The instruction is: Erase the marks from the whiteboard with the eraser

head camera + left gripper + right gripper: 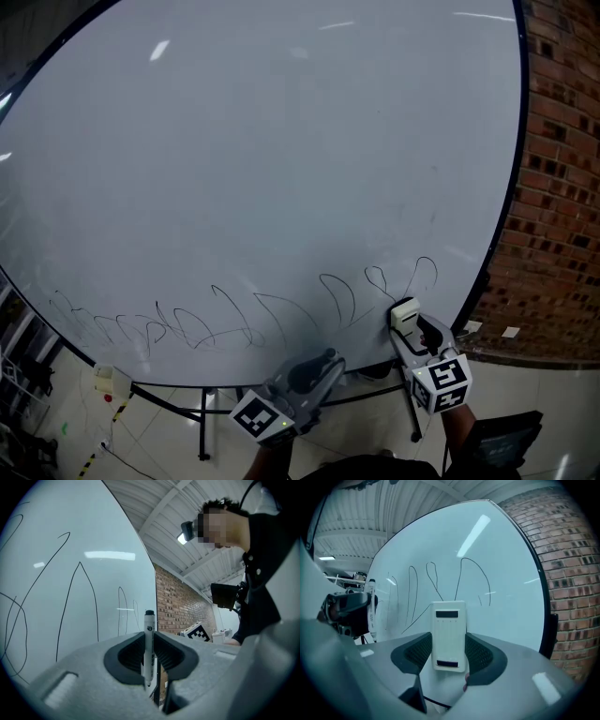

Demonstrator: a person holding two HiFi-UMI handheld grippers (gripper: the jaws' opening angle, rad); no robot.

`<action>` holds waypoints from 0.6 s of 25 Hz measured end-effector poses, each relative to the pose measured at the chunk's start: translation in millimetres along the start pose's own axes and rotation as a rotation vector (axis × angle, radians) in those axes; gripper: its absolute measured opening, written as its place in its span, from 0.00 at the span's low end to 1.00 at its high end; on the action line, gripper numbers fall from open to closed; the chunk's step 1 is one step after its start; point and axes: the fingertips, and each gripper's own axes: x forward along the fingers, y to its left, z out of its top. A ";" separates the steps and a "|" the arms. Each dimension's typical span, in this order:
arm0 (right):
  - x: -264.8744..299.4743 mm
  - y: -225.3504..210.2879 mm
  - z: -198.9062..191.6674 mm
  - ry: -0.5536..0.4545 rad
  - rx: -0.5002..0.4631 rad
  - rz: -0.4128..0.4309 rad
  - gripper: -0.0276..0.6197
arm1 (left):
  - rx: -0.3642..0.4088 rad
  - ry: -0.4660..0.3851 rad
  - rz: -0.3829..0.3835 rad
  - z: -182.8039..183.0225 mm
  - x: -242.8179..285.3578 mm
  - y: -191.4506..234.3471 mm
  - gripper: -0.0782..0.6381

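Note:
A large whiteboard [262,169] carries a row of black looping marks [253,319] along its lower edge. My right gripper [405,323] is shut on a white eraser [449,634], held at the board's lower right beside the last loops [473,581]. The eraser [404,314] sits close to the board; contact is unclear. My left gripper [323,361] is shut on a black-capped marker [148,646], held upright just below the board's bottom edge. The marks [77,606] rise at the left of the left gripper view.
A brick wall [562,187] stands right of the board. The board's black frame [497,244] and its stand legs [204,422] run over a tiled floor [141,441]. A person's dark sleeve [267,583] fills the right of the left gripper view.

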 end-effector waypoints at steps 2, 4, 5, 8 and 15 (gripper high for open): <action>0.2 1.1 -1.6 0.001 -0.003 0.007 0.39 | 0.000 -0.001 -0.001 0.6 0.2 -0.4 0.20; -2.1 -5.9 0.1 -0.002 -0.006 0.001 0.39 | -0.001 -0.001 0.000 0.3 0.5 0.4 0.20; -4.1 -12.4 2.0 -0.006 -0.001 -0.008 0.39 | -0.003 -0.001 0.001 -0.3 0.8 0.7 0.20; -14.5 -46.0 11.0 -0.033 0.041 -0.064 0.39 | -0.005 0.003 -0.007 -1.6 4.4 -0.9 0.20; -31.7 -97.0 25.0 -0.069 0.080 -0.154 0.39 | -0.003 -0.001 -0.015 -1.9 10.1 -4.0 0.20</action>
